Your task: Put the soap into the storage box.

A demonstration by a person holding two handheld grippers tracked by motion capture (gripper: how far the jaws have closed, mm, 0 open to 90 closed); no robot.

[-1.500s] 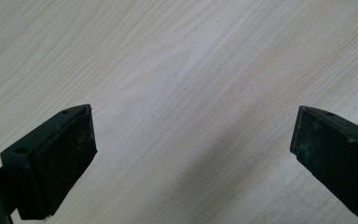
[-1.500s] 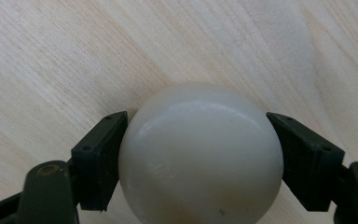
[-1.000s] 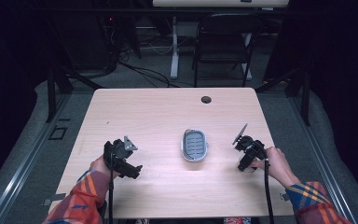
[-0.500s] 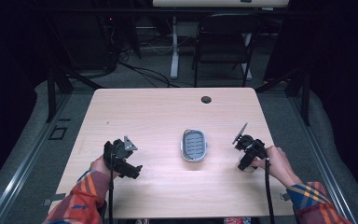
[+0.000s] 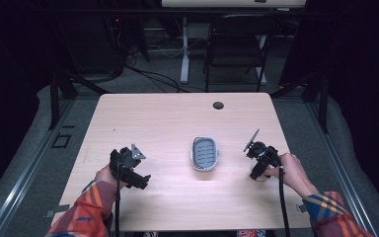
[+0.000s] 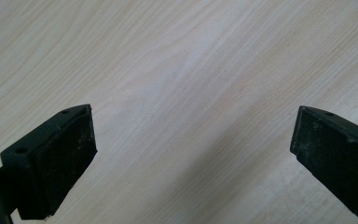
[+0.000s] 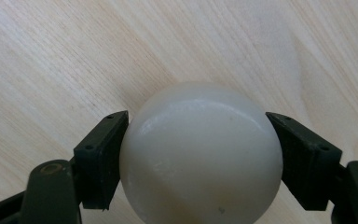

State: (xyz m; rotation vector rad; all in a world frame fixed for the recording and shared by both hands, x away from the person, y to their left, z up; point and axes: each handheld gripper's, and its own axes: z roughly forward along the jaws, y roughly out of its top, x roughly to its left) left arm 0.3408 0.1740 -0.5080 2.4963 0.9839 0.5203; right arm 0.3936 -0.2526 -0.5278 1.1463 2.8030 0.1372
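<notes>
clamping a smooth white ball, the right gripper hovers beside the grey oval dish; the left gripper gapes wide over pale wooden table.

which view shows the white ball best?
Right gripper view: the white ball sits large and close, clamped between the right gripper jaws. In the high view the gripper and hand cover it. Left gripper view looks at the bare table.

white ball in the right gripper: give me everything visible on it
The ball is smooth, off-white and slightly glossy, looking like soap or plastic, with a small dark speck low on its front. It sits clamped in the right gripper, one black jaw pressing each side, over the bare wooden table. Whether it touches the table cannot be told.
</notes>
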